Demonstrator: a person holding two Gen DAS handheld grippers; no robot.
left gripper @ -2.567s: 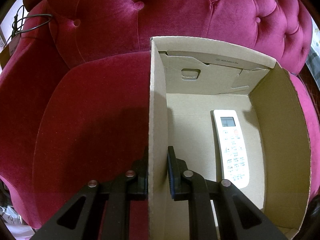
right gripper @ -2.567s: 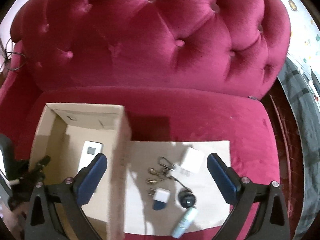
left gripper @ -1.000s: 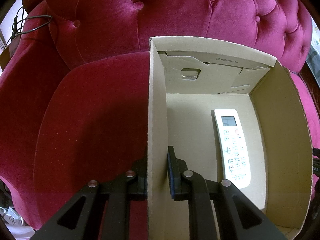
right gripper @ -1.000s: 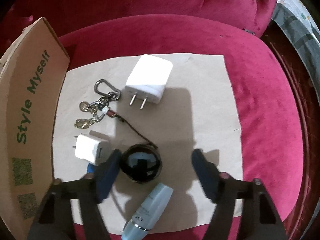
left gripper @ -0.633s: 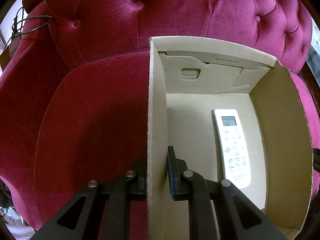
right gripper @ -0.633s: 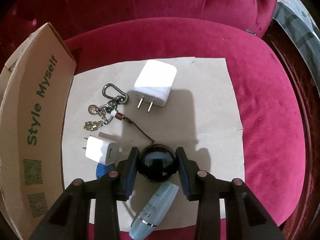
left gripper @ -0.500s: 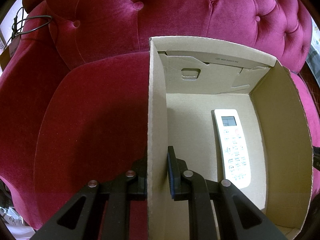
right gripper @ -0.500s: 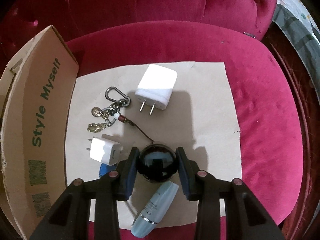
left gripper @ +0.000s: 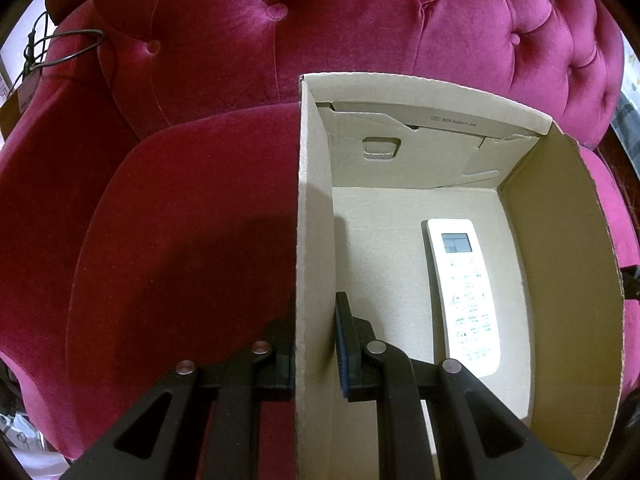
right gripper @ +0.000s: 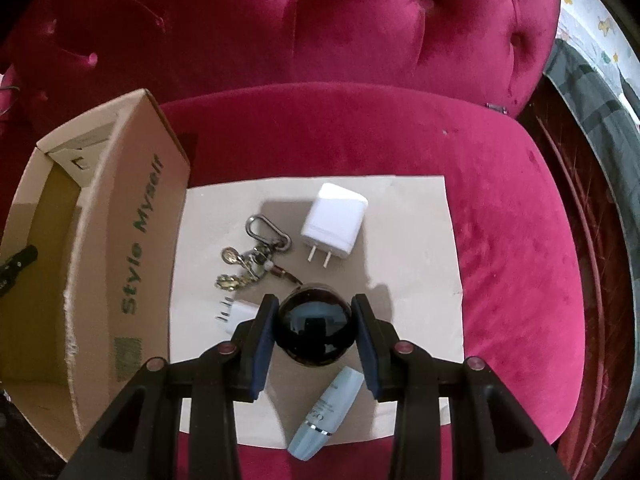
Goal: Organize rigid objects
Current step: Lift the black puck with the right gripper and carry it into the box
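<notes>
The glossy black ball (right gripper: 315, 330) sits clamped between the pads of my right tool (right gripper: 315, 334), above the paper sheet (right gripper: 408, 216) on the sofa seat, with a cord trailing forward-left from it to the keyring (right gripper: 256, 256). I judge I should lift straight up and slowly so the chain follows without snagging the small charger (right gripper: 236, 314) just left of the tool. Then I carry it left over the wall of the cardboard box (right gripper: 136, 264), which my left tool (left gripper: 316, 344) grips by its side wall, the remote (left gripper: 464, 292) lying inside to its right.
</notes>
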